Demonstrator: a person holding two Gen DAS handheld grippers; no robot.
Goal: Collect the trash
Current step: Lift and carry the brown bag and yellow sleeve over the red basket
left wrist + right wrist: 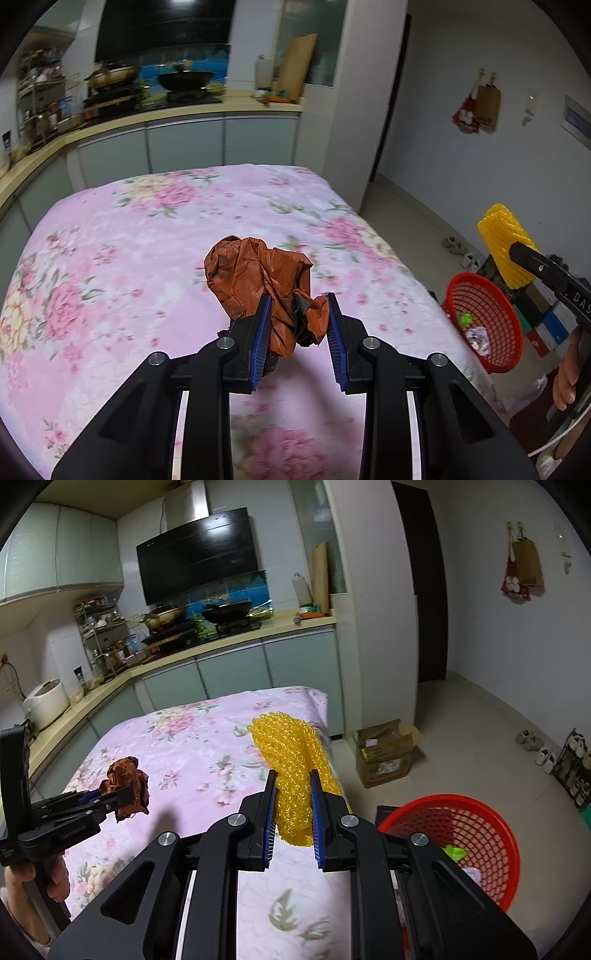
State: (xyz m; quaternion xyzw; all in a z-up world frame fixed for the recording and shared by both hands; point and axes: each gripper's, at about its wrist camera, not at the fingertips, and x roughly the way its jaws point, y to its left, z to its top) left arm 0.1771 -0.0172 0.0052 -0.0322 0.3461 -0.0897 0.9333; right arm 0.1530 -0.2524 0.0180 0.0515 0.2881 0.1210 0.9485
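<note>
My left gripper [297, 314] is shut on a crumpled brown paper bag [258, 280] and holds it above the floral tablecloth [147, 258]. It also shows in the right wrist view [127, 794] at the left, with the brown bag [127, 781]. My right gripper [293, 786] is shut on a yellow foam net [291, 760], held above the table's right edge. The net [504, 243] shows at the right in the left wrist view. A red mesh basket [458, 827] stands on the floor to the right of the table, with a green scrap [455, 851] and pale wrappers inside.
A kitchen counter [207, 653] with woks and a stove runs behind the table. A cardboard box [386, 753] sits on the floor by the cabinet. Shoes and a rack [572, 760] line the right wall.
</note>
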